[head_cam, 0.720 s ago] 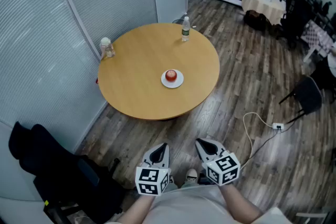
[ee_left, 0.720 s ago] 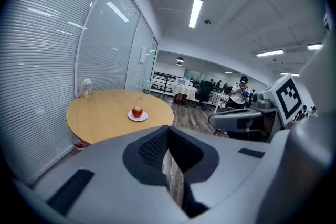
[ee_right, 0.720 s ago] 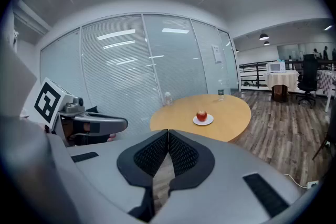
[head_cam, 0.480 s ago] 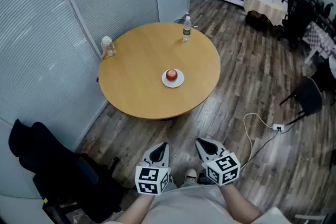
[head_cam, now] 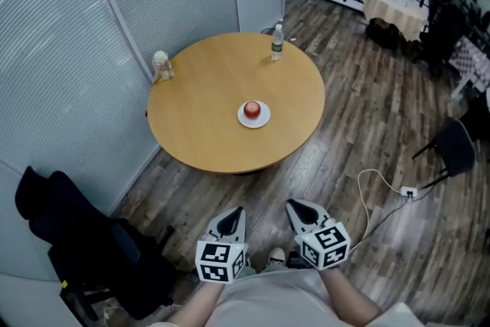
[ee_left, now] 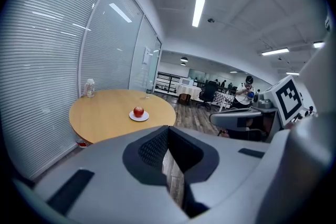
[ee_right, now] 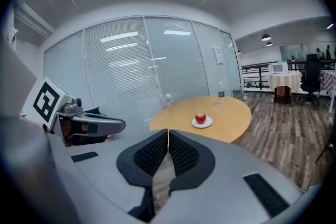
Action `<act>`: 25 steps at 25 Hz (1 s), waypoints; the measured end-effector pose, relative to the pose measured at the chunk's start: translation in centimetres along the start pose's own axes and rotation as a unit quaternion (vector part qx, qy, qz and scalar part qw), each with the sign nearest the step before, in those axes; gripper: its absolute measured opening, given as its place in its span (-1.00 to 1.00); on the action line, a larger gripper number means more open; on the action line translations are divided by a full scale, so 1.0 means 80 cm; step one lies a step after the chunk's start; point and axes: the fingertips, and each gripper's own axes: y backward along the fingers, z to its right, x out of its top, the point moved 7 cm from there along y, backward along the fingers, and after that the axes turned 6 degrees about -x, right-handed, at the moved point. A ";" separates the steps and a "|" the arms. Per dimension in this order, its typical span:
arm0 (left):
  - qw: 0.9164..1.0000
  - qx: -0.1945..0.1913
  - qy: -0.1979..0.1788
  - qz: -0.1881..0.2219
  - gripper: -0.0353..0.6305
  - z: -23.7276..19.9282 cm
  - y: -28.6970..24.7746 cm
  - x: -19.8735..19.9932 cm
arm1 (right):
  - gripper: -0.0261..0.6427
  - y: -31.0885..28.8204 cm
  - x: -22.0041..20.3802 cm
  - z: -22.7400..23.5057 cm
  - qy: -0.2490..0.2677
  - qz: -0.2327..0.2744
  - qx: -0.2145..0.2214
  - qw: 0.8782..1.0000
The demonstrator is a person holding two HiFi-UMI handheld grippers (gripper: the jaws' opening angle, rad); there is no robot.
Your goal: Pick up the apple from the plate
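A red apple [head_cam: 253,109] rests on a small white plate [head_cam: 253,119] near the middle of a round wooden table [head_cam: 207,134]. The apple [ee_left: 138,111] and the plate [ee_left: 139,117] show far ahead in the left gripper view. In the right gripper view the apple [ee_right: 200,117] sits on its plate [ee_right: 202,123] too. My left gripper [head_cam: 236,214] and right gripper [head_cam: 294,209] hang side by side over the floor, well short of the table. Both are shut with nothing between the jaws.
A clear water bottle [head_cam: 276,43] stands at the table's far edge and a small jar [head_cam: 161,66] at its left edge. A dark chair with a coat [head_cam: 84,249] sits at the lower left. A white cable [head_cam: 375,188] lies on the wood floor. Glass walls with blinds run along the left.
The view has shifted slightly, so the table and apple sit a little further right in the head view. Both grippers keep their places and stay shut.
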 end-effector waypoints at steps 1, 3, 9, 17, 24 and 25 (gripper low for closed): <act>1.000 0.003 0.000 0.001 -0.89 0.002 -0.002 0.001 | -0.83 0.001 0.001 0.005 0.000 0.000 0.002 1.000; 1.000 0.009 0.001 0.004 -0.89 0.008 -0.008 0.004 | -0.83 0.003 0.002 0.016 0.001 0.000 0.005 1.000; 1.000 0.021 0.001 0.011 -0.89 0.032 -0.032 0.009 | -0.83 0.010 0.000 0.059 0.002 -0.004 0.011 1.000; 1.000 0.026 0.011 0.004 -0.89 0.007 -0.064 0.015 | -0.83 -0.032 0.002 0.073 -0.001 -0.018 0.023 1.000; 1.000 0.006 0.021 -0.002 -0.89 -0.056 -0.135 0.043 | -0.83 -0.105 0.020 0.101 -0.008 -0.032 0.004 0.999; 1.000 0.002 0.019 0.000 -0.89 -0.067 -0.146 0.051 | -0.83 -0.119 0.027 0.106 -0.009 -0.031 -0.001 0.999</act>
